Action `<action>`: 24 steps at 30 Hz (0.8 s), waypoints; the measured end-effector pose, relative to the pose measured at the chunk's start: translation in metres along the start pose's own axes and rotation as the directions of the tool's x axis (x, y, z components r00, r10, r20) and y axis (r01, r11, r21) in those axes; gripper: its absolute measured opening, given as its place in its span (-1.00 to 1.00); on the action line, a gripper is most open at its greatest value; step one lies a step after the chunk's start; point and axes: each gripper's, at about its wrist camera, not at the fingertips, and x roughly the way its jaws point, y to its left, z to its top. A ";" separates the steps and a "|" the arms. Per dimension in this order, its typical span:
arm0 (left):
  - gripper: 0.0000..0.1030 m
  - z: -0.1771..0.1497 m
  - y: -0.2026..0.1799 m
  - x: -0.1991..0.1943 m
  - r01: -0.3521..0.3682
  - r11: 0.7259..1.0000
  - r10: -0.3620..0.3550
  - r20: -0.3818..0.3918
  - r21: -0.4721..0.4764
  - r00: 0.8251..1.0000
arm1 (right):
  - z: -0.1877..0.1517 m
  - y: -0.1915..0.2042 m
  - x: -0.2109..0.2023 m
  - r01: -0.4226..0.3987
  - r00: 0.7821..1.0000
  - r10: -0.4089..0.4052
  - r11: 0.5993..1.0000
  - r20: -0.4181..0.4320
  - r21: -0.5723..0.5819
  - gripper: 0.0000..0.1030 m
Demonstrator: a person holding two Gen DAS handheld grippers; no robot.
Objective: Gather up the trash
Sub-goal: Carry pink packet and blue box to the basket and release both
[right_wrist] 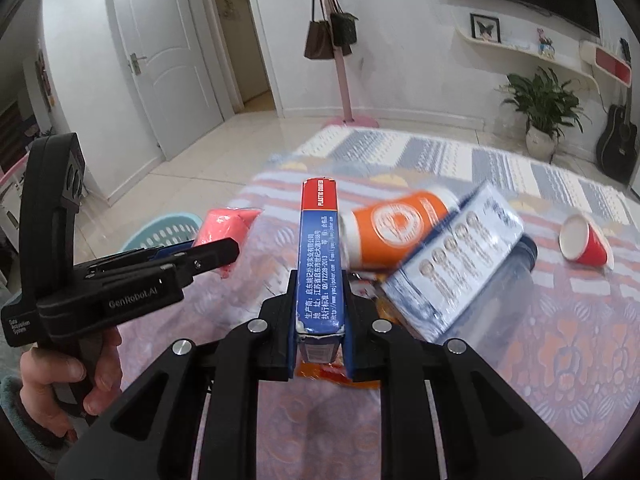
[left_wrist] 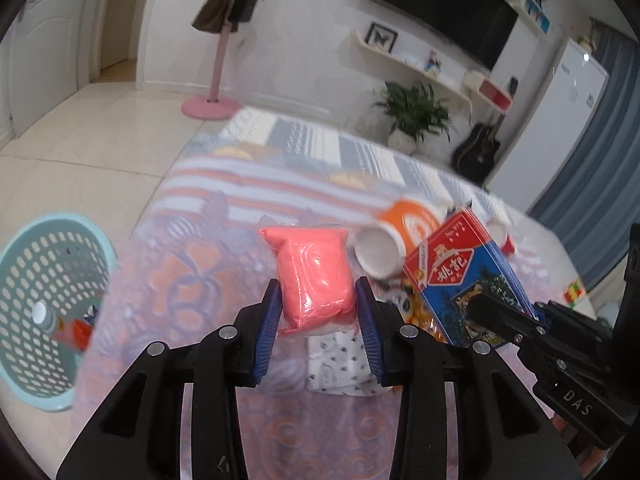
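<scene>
Beside the table's left edge, on the tiled floor, a teal perforated basket (left_wrist: 44,312) stood with a small bottle (left_wrist: 45,316) and a red scrap already lying inside it. To its right the patterned tablecloth (left_wrist: 192,280) spread in pink, orange and grey stripes and swirls.

Over the cloth the left gripper (left_wrist: 316,312) had its blue pads pressed against both sides of a pink packet (left_wrist: 316,280), a soft, salmon-coloured block sealed in glossy clear plastic with a crimped top edge; it was lifted clear of the table. In the right wrist view a hand (right_wrist: 60,384) was wrapped round that gripper's handle. Below the packet lay a white wrapper (left_wrist: 340,364) printed with small dark marks, flat on the cloth.

Further right, an orange paper cup (left_wrist: 396,236) lay on its side with its white mouth facing the camera. Next came the right gripper (right_wrist: 320,328), jaws clamped tight on the narrow sides of a card box (right_wrist: 320,256), a slim carton with a red top, blue body and white Chinese print, held up at a tilt off the table. Beneath it sat a blurred orange packet (right_wrist: 336,376). Right of the box a blue-and-white carton (right_wrist: 456,264) leaned against the orange cup, and well beyond it a red paper cup (right_wrist: 586,244) lay tipped over, white inside showing.
</scene>
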 end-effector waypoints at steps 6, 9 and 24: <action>-0.30 0.017 0.030 -0.038 -0.002 0.998 0.007 0.085 -0.057 0.996 | 0.023 0.033 -0.008 -0.023 0.998 0.026 0.998 0.054 -0.057 -0.71; -0.30 0.024 0.045 -0.053 -0.016 0.996 0.025 0.113 -0.084 0.993 | 0.032 0.051 -0.005 -0.041 0.997 0.046 0.996 0.063 -0.082 -0.71; -0.30 0.033 0.142 -0.133 -0.083 0.961 0.143 0.219 -0.263 0.965 | 0.052 0.159 0.036 -0.132 0.989 0.146 0.958 0.036 -0.254 -0.71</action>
